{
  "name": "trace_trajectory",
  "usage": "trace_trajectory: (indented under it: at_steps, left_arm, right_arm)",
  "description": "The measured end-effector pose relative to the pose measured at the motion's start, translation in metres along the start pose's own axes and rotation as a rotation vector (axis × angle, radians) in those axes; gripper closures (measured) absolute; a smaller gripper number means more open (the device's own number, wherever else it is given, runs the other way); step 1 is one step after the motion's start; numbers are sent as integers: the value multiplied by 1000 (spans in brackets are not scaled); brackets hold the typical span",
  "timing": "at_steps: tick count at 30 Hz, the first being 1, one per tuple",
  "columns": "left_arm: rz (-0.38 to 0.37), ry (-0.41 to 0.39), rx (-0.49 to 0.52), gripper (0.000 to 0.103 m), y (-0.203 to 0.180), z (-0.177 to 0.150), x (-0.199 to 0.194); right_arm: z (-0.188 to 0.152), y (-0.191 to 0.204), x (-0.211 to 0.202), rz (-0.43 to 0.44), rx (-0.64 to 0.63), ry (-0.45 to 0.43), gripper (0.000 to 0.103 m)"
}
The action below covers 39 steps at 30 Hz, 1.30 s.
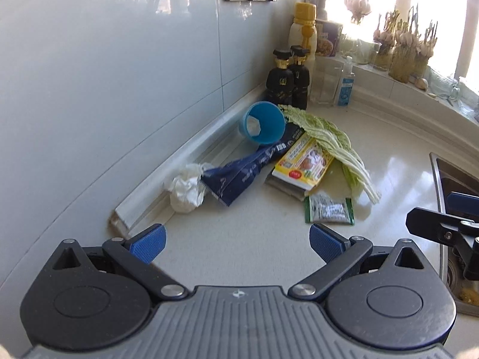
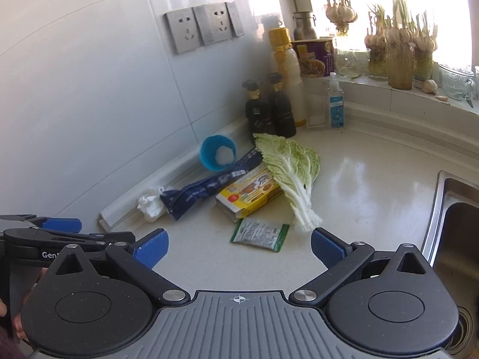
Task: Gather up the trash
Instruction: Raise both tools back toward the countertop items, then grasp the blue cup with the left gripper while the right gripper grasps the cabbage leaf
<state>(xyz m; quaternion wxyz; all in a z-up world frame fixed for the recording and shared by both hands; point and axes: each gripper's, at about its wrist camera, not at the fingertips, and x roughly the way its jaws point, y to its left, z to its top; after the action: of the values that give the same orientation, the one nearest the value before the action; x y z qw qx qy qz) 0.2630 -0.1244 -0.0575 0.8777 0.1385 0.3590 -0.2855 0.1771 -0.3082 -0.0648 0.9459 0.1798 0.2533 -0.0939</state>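
Observation:
Trash lies in a heap on the white counter (image 1: 269,239) by the wall: a crumpled white tissue (image 1: 187,190), a dark blue wrapper (image 1: 239,173), a tipped blue cup (image 1: 263,122) with a white wad inside, a yellow box (image 1: 302,164), a cabbage leaf (image 1: 335,140) and a green sachet (image 1: 329,209). The same heap shows in the right wrist view: tissue (image 2: 151,205), wrapper (image 2: 206,193), cup (image 2: 218,152), box (image 2: 250,191), leaf (image 2: 290,167), sachet (image 2: 260,233). My left gripper (image 1: 238,243) is open and empty, short of the heap. My right gripper (image 2: 238,246) is open and empty, just short of the sachet.
Two dark bottles (image 1: 287,77), a tall white bottle (image 1: 302,33) and a sanitizer bottle (image 1: 345,80) stand in the corner. Garlic jars (image 2: 401,56) line the window ledge. A steel sink (image 2: 455,224) is at the right. Wall sockets (image 2: 203,28) are above the heap.

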Motion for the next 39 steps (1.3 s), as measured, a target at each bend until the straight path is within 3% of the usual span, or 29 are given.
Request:
trace_trajectory:
  at_steps: [9, 19, 29, 39]
  left_arm:
    - [2, -66, -75, 5, -2, 39, 60]
    - [33, -110, -127, 43, -6, 65, 110]
    - [84, -130, -108, 65, -17, 82, 138]
    - [113, -102, -93, 89, -15, 85, 155]
  right_arm:
    - [15, -48, 56, -9, 84, -14, 1]
    - [14, -72, 103, -22, 107, 10, 3]
    - [21, -88, 132, -10, 156, 27, 9]
    - [22, -96, 160, 27, 223, 74, 31]
